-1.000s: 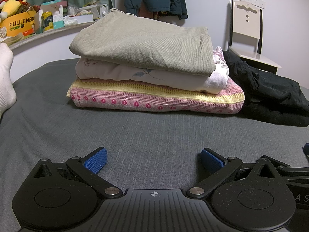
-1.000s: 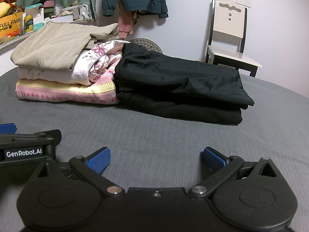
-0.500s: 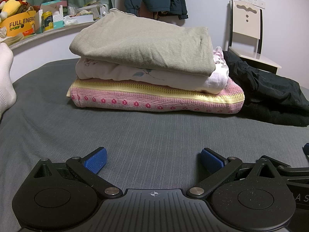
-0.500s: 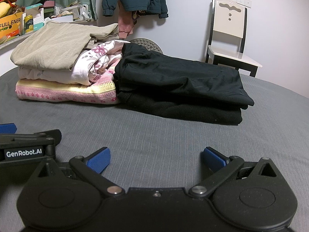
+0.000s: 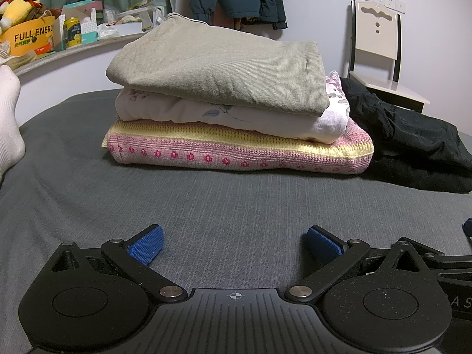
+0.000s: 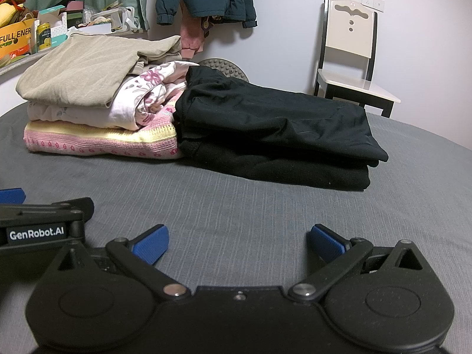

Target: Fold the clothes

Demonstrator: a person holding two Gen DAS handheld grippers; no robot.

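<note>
The left gripper rests low on the grey bedspread with its blue pads spread wide and nothing between them; the right gripper sits just beside it in the same empty, spread pose. Ahead lie the clothes, all apparently folded: an olive top on a white floral garment on a pink knit, and touching that stack on its right, the black pile. No loose garment shows, so the folding looks finished or waiting on a new piece. If anything needs tidying, it is the floral garment's bunched end; pinch it lightly and tuck without dragging the olive top. A socked foot lies at the left, a chair beyond the bed, neither obstructing.
</note>
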